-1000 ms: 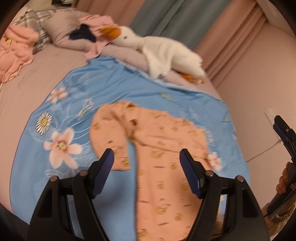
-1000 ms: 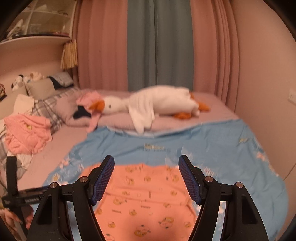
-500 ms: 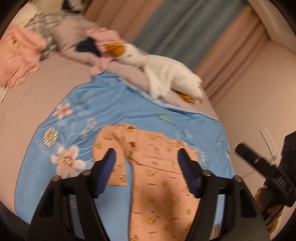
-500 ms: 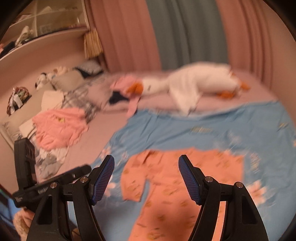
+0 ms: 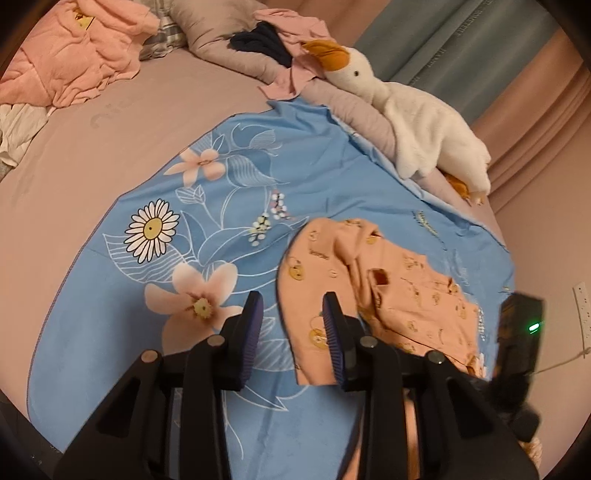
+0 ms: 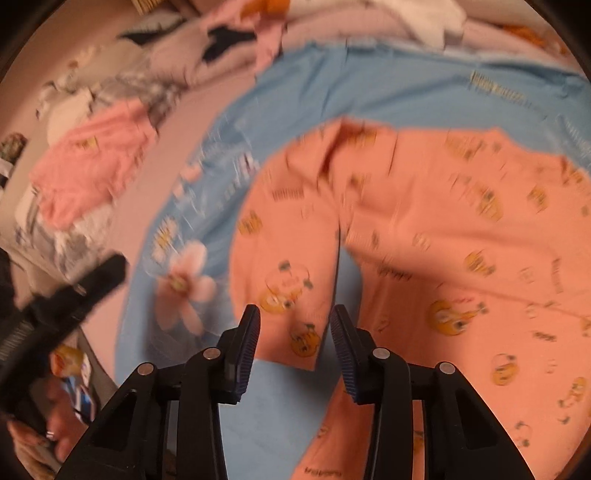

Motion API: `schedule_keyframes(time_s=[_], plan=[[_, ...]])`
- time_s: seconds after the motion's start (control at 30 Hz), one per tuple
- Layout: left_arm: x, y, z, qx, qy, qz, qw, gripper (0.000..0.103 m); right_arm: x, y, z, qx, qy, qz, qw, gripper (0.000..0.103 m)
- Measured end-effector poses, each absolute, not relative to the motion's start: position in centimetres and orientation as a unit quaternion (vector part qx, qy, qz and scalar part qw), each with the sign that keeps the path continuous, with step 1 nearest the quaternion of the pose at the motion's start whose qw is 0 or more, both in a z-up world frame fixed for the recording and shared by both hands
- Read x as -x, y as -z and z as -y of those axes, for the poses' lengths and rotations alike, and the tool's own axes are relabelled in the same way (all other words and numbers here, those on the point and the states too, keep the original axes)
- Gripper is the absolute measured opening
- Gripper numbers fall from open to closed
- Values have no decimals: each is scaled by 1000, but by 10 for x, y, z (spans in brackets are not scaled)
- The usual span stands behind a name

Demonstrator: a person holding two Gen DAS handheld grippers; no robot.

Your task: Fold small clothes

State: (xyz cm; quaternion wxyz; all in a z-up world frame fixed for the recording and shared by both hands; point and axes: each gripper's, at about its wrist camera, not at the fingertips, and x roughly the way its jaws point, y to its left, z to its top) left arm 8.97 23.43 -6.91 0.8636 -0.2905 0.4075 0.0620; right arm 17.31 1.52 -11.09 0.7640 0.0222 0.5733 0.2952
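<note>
**Background items on the bed**

Blue floral sheet (image 5: 258, 177) spread over the mauve bedcover (image 5: 110, 122), centre of frame. White plush goose (image 5: 417, 118), orange beak, lies upper right along a rolled mauve quilt (image 5: 229, 33). Dark navy garment (image 5: 258, 40) and pink cloth (image 5: 291, 74) rest on the quilt. Teal curtain (image 5: 461, 40) upper right. Wall socket (image 5: 583, 306) at right edge.

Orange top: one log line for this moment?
stage: approach | orange top: flat on blue sheet | left claw: closing, ungripped | right claw: closing over sleeve, ungripped
</note>
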Motion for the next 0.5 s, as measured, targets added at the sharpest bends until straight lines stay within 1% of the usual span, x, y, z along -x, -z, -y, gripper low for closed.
schedule_keyframes(time_s=[0.1,0.13,0.2,0.23,0.27,0.3,0.4,0.5], plan=[[-93,77,-236,296,-62,-411,860,32,-174,130,-18,-8,-290,-596,749,41],[-94,80,-237,297,-63,-413,859,32,-173,136,-19,-9,-292,-603,742,38],[-96,82,-236,295,-63,-416,858,32,-170,143,-22,-4,-304,-612,730,19],[-98,83,-236,293,-64,-418,858,32,-167,144,-25,10,-308,-608,732,17],[-99,83,-235,290,-65,-419,858,32,-164,143,-27,22,-312,-601,735,9],[-100,84,-235,290,-66,-420,858,32,-164,140,-28,30,-316,-597,737,6],[-102,83,-234,295,-62,-420,856,32,-162,121,-25,45,-333,-581,741,5],[-105,81,-232,299,-57,-418,856,32,-164,83,-16,77,-333,-547,764,5]])
